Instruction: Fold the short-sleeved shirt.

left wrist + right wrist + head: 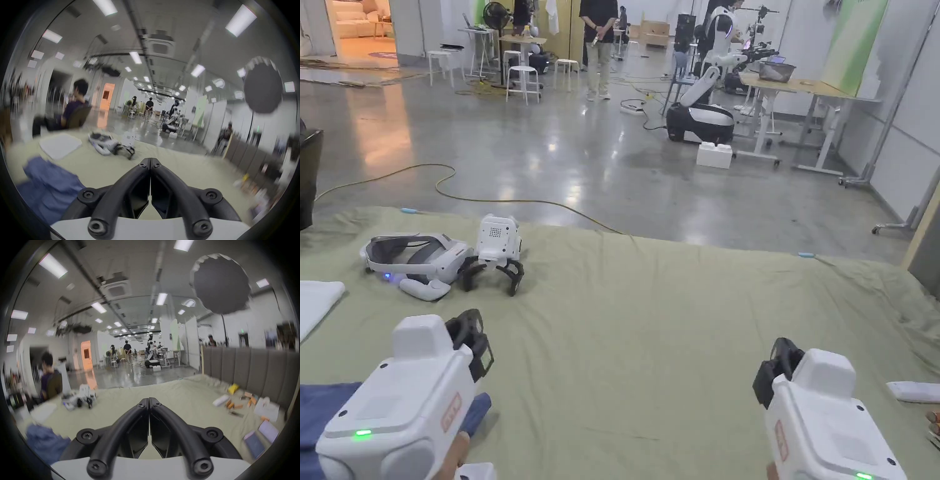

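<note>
The blue cotton short-sleeved shirt (319,406) lies bunched at the near left edge of the pale green sheet-covered bed (650,325), with no neat fold visible, so the folding looks not yet begun. The white left gripper with black jaws (150,160) is held above the sheet just beside the shirt, its jaws clenched together on nothing. The white right gripper with black jaws (148,399) is held over the near right part of the bed, well apart from the shirt, also clenched and empty. Toward the far left edge rest a white headset (419,259) and a spare white gripper (497,247). Judging from this, all remains: spreading the shirt flat, then folding sleeves and body.
</note>
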{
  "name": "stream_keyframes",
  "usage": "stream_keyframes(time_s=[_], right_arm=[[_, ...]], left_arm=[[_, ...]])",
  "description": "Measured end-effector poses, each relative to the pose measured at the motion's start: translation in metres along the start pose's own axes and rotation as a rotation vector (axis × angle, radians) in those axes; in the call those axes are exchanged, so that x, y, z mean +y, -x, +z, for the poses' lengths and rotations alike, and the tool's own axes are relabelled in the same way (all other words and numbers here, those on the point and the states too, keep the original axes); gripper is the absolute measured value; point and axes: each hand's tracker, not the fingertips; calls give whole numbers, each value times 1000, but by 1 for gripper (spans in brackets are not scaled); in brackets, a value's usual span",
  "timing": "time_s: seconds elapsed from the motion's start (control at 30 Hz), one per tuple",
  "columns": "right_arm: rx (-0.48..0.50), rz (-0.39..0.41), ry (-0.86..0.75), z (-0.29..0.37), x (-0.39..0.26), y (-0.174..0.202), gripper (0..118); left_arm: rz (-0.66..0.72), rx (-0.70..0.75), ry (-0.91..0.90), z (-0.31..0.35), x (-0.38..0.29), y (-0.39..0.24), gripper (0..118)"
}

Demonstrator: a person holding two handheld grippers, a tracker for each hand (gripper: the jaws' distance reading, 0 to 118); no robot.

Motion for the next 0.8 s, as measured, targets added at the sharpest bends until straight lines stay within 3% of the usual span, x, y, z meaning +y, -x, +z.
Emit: stream_keyframes(time_s=[0.1, 0.17, 0.2, 0.27, 0.4, 0.47, 0.53, 0.6, 0.67, 0.77, 0.8], right_arm=[[-4, -225, 5, 0, 6, -12, 0], [-3, -292, 8, -2, 6, -13, 0], [3, -209, 10, -3, 8, -7, 0], [99, 157, 24, -8, 12, 9, 0], [126, 1047, -75, -8, -11, 43, 0], [145, 1340, -110, -5, -22, 46, 0], [130, 1536, -161, -3, -35, 45, 0], [138, 1567, -159, -1, -38, 44, 0], [123, 1478, -135, 0, -35, 39, 0], [121, 1225, -92, 7, -24, 40, 0], [114, 1112, -64, 7, -22, 40, 0]], left_arm=[[282, -32, -22, -1, 3, 15, 0], [191, -10, -35, 0, 5, 8, 0], [0, 9, -35, -1, 8, -3, 0], [-427, 26, -19, -1, 7, -30, 0], [-1185, 45, -40, -5, -18, -54, 0], [-1463, 51, -46, -7, -29, -54, 0], [-1628, 42, -37, -8, -37, -49, 0], [-1617, 4, -28, -7, -37, -47, 0], [-1506, -4, -17, -4, -32, -44, 0], [-1203, 26, 14, -4, -23, -43, 0], [-1043, 19, 26, -4, -18, -39, 0]])
